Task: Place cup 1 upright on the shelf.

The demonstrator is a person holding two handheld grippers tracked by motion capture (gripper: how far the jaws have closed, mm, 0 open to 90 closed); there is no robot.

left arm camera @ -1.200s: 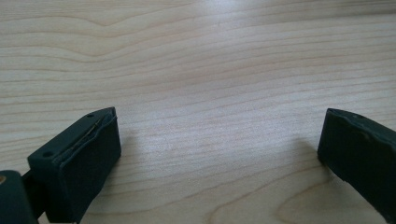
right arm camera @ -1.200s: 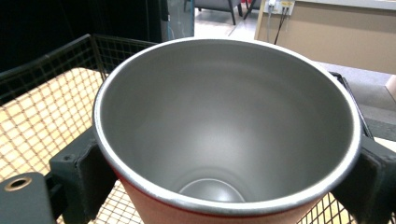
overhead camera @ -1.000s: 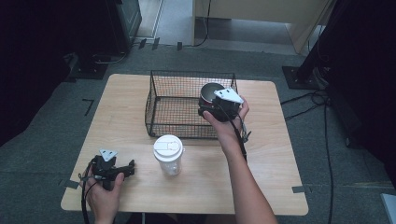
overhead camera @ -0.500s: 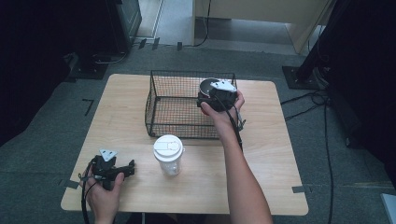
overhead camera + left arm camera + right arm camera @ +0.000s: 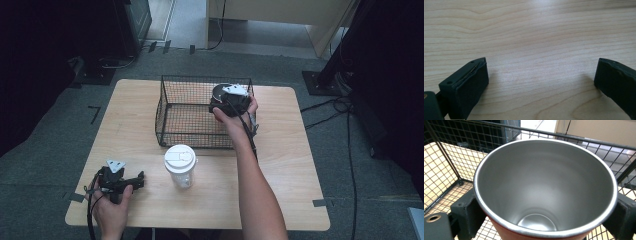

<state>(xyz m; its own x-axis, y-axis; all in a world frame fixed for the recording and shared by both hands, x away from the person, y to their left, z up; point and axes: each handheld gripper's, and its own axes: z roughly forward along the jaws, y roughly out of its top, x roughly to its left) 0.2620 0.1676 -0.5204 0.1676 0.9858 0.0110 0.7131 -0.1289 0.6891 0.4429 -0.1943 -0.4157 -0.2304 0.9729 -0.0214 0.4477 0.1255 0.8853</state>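
A metal cup, steel inside and red outside, is gripped at its rim by my right gripper, with one pad pressed on each side. In the high view the right gripper holds the cup at the far right corner of the black wire basket, mesh floor beneath it. My left gripper rests on the table's front left in the person's hand. Its jaws stand wide open over bare wood with nothing between them.
A clear cup with a white lid stands upright just in front of the basket, between the two hands. The wooden table ends close to the left hand at the front. Cables and a stand foot lie on the floor at right.
The right hand has carried the cup away from the person and slightly left, lower into the basket's far right corner. The left gripper has stayed put.
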